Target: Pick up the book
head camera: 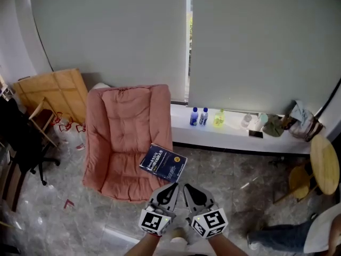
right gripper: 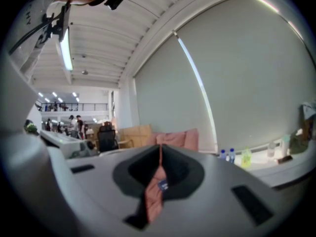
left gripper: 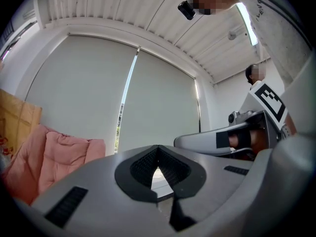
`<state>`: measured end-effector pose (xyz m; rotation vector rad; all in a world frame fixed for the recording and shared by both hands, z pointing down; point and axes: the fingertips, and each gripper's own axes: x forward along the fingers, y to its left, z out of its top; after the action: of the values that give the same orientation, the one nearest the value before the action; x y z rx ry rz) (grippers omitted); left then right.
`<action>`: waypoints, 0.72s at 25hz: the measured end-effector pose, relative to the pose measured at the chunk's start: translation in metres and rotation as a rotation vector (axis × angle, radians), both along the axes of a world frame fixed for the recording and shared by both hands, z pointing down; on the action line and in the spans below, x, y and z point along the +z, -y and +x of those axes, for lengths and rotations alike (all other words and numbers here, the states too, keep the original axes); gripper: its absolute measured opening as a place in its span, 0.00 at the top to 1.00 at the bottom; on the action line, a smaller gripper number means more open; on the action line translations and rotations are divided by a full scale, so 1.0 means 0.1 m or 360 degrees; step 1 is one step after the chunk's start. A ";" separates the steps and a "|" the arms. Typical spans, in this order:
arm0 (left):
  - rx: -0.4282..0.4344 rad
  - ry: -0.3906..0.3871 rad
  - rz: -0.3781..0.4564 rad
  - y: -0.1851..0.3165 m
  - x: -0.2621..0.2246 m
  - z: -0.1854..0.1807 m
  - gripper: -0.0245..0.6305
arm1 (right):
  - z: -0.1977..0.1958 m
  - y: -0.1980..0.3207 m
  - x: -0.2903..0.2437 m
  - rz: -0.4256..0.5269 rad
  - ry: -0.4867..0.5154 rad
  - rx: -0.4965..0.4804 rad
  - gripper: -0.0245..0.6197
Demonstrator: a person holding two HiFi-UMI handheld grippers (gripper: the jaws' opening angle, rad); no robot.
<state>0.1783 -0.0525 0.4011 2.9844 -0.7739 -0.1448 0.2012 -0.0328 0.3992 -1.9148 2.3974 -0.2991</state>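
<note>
No legible text, brand, number or sign in any view.
- Book (head camera: 163,163): blue cover, white lines of print, small yellow round badge near corner; all too small to read.
- Left claw (head camera: 173,186), right claw (head camera: 186,187): cubes carry square black-and-white coded markers; patterns only, no letters or digits. Same kind of marker shows on right claw's cube in left gripper view.
- Two blue bottles (head camera: 199,116) on window ledge (head camera: 234,135): labels too small to read.

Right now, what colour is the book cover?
The book is dark blue with white print; best seen in the head view.
</note>
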 end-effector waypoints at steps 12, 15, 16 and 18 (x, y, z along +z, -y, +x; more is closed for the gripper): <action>-0.0040 -0.0024 -0.0060 0.20 0.31 0.06 0.94 | 0.04 0.19 0.30 -0.0026 -0.0087 -0.0080 0.94; -0.0066 -0.0022 -0.0085 0.22 0.44 0.08 0.94 | 0.05 0.21 0.43 -0.0053 -0.0089 -0.0113 0.94; -0.0070 -0.0015 -0.0095 0.22 0.48 0.08 0.94 | 0.05 0.22 0.48 -0.0058 -0.0085 -0.0125 0.94; -0.0079 -0.0003 -0.0112 0.23 0.57 0.09 0.94 | 0.06 0.26 0.55 -0.0073 -0.0087 -0.0142 0.94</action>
<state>0.1877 -0.0758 0.4580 2.9002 -0.8351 -0.1200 0.2075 -0.0591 0.4540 -1.8614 2.5374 -0.3134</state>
